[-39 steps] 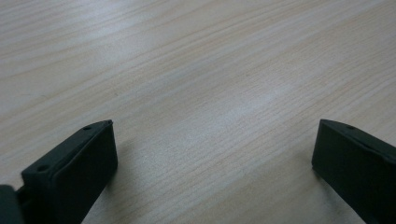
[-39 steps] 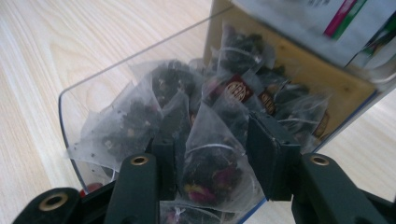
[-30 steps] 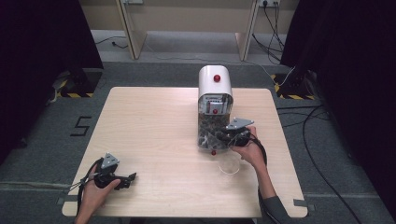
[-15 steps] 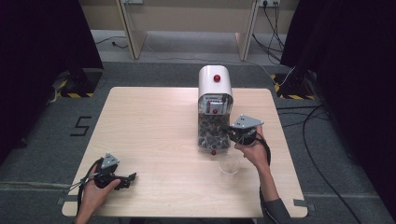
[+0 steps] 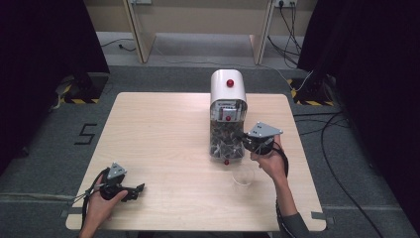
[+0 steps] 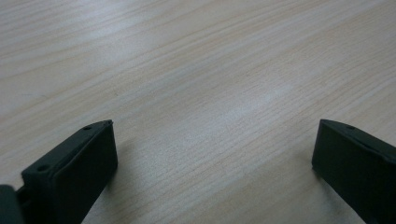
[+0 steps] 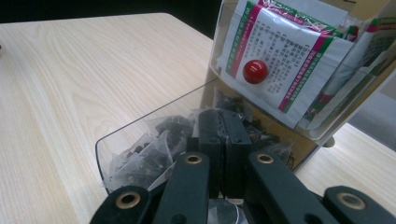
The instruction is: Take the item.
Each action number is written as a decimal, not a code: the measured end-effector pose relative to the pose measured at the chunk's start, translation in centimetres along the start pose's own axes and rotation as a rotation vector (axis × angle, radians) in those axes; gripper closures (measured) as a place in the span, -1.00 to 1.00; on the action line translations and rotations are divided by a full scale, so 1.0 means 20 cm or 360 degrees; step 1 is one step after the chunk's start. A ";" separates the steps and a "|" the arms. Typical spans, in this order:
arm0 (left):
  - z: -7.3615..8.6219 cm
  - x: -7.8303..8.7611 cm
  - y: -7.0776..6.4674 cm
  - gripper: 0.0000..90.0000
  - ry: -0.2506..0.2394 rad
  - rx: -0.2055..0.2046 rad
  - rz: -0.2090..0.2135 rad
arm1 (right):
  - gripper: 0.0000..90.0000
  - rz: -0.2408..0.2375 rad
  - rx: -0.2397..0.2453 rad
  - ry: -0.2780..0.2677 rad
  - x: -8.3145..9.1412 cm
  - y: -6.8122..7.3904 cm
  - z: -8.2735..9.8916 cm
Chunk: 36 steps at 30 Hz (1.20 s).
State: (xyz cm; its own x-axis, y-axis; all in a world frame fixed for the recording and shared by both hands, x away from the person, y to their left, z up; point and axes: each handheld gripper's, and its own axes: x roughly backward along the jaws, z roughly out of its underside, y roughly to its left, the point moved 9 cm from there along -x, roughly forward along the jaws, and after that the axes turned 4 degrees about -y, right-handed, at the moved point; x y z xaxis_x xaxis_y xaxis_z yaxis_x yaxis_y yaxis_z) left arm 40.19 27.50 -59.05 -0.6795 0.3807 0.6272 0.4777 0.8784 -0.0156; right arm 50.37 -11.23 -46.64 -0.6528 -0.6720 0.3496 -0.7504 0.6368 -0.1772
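Observation:
A white-topped dispenser (image 5: 228, 91) stands at the table's middle right. Its clear lower bin (image 7: 140, 128) is tipped open and holds several mesh tea bags (image 7: 149, 156). A drawer of paper sachets with a red knob (image 7: 255, 71) sits above it. My right gripper (image 5: 243, 136) reaches into the bin from the right. Its jaws (image 7: 223, 119) are pressed flat together over the tea bags, and I see nothing between them. A clear cup (image 5: 242, 176) stands on the table just below that hand. My left gripper (image 5: 137, 189) rests open near the front left edge, over bare wood (image 6: 212, 128).
The light wooden table (image 5: 163, 129) stretches wide to the left of the dispenser. Another red knob (image 5: 226, 161) marks the bin's front. Cables (image 5: 317, 134) trail on the carpet to the right, and dark curtains hang on both sides.
My right gripper has risen a little and shifted slightly right beside the dispenser, uncovering the cup beneath it. The left gripper has stayed where it was.

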 end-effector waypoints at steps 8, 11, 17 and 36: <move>0.00 0.00 0.00 -1.00 -0.0001 0.0002 0.0000 | 0.99 0.0004 0.0002 -0.0026 0.04 0.01 -0.02; 0.00 0.00 0.00 -1.00 0.0000 0.0000 0.0001 | 0.99 0.0004 -0.0017 -0.0052 0.06 0.01 -0.03; 0.00 0.00 0.00 -1.00 0.0000 0.0000 0.0001 | 0.99 0.0005 -0.0015 -0.0070 0.09 0.02 -0.05; 0.00 0.00 0.00 -1.00 0.0001 0.0000 0.0001 | 0.99 0.0003 0.0010 -0.0107 0.17 0.08 -0.09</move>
State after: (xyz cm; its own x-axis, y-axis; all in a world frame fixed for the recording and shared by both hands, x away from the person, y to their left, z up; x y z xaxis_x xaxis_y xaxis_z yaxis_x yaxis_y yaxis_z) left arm 40.18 27.50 -59.05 -0.6791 0.3810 0.6274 0.4780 0.8782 -0.0160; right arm 47.15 -11.83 -44.13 -0.6593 -0.6949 0.2871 -0.7498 0.6356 -0.1837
